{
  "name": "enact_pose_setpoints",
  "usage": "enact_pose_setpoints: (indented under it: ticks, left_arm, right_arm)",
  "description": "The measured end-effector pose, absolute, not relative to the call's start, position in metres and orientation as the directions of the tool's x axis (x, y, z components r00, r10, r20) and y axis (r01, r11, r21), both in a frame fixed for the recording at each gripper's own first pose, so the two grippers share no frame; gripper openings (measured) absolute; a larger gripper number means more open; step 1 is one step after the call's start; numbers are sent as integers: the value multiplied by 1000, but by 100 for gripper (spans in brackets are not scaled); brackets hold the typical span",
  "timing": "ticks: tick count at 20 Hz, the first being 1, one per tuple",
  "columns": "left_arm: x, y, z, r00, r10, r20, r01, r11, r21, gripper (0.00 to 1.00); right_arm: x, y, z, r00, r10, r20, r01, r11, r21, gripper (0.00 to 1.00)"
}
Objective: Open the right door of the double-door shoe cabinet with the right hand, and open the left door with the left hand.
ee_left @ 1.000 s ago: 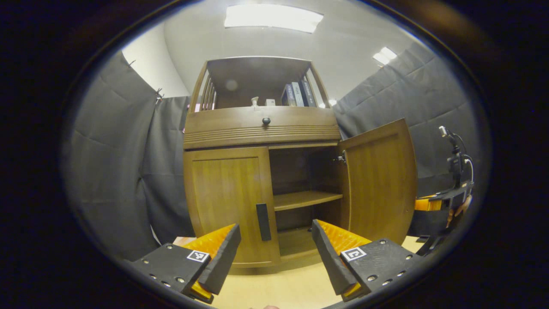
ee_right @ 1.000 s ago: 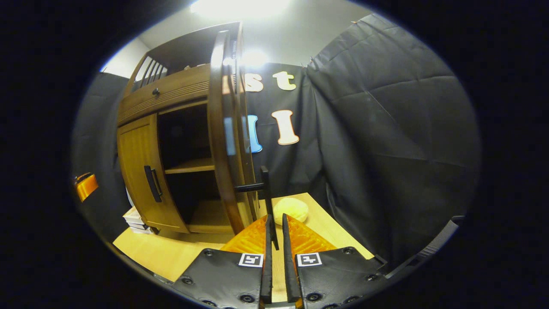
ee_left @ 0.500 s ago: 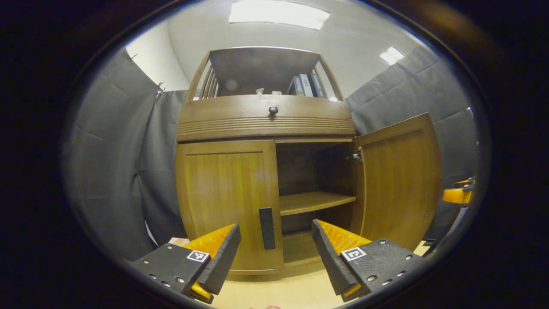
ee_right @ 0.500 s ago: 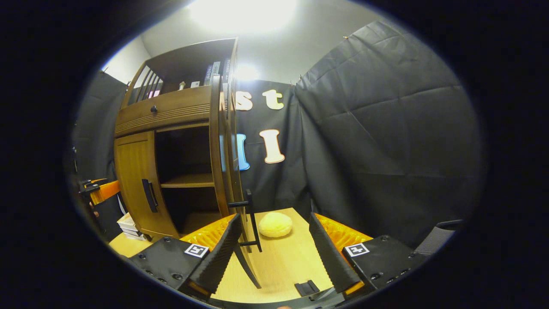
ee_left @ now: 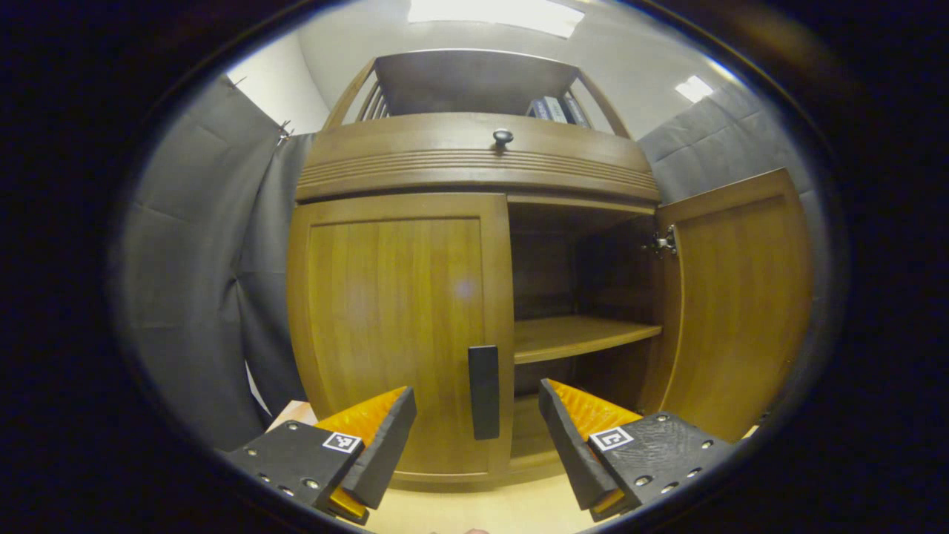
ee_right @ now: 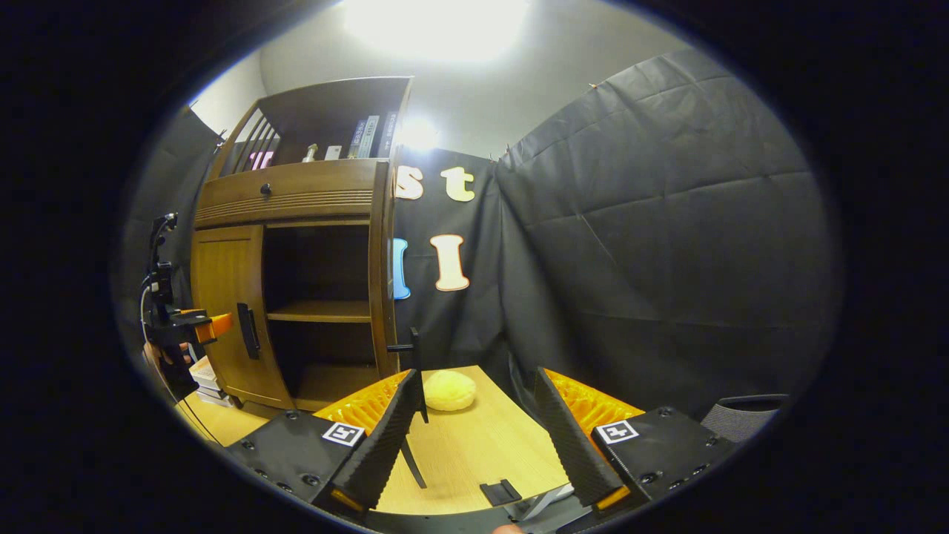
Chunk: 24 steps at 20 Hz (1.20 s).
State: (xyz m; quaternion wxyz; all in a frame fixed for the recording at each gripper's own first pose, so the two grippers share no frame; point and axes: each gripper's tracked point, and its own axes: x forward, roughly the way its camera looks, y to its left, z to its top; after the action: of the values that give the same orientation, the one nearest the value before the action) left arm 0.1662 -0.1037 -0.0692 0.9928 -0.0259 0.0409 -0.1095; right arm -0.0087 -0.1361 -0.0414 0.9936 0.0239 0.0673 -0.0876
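In the left gripper view, the shoe cabinet (ee_left: 474, 222) looms larger than a second ago. The left gripper (ee_left: 478, 437) is spread, the shut left door's handle (ee_left: 484, 391) between its fingers, just beyond.

In the right gripper view, the right gripper (ee_right: 474, 434), then pinching the right door's handle (ee_right: 415, 363), is now spread and apart, that handle just left of centre.

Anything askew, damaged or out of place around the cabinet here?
Nothing looks damaged or spilled. The right door stands open and the left door is shut. One oddity: a yellow bun-like lump lies on the tabletop beside the cabinet.
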Motion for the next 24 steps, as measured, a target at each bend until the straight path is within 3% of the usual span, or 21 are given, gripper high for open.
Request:
enact_pose_setpoints:
  ticks: [13, 18, 24]
  left_arm:
    - [244, -115, -122, 970, -192, -149, 184, 981, -66, 97]
    - [255, -118, -123, 972, -184, -148, 179, 983, -45, 85]
    - [257, -133, -119, 973, -183, -138, 179, 983, -38, 45]
  right_arm:
    - [-28, -137, -59, 959, -201, -197, 211, 977, 27, 98]
    - [-28, -135, -65, 956, -201, -212, 211, 977, 29, 98]
    - [-23, -128, -70, 961, -179, -213, 191, 981, 38, 98]
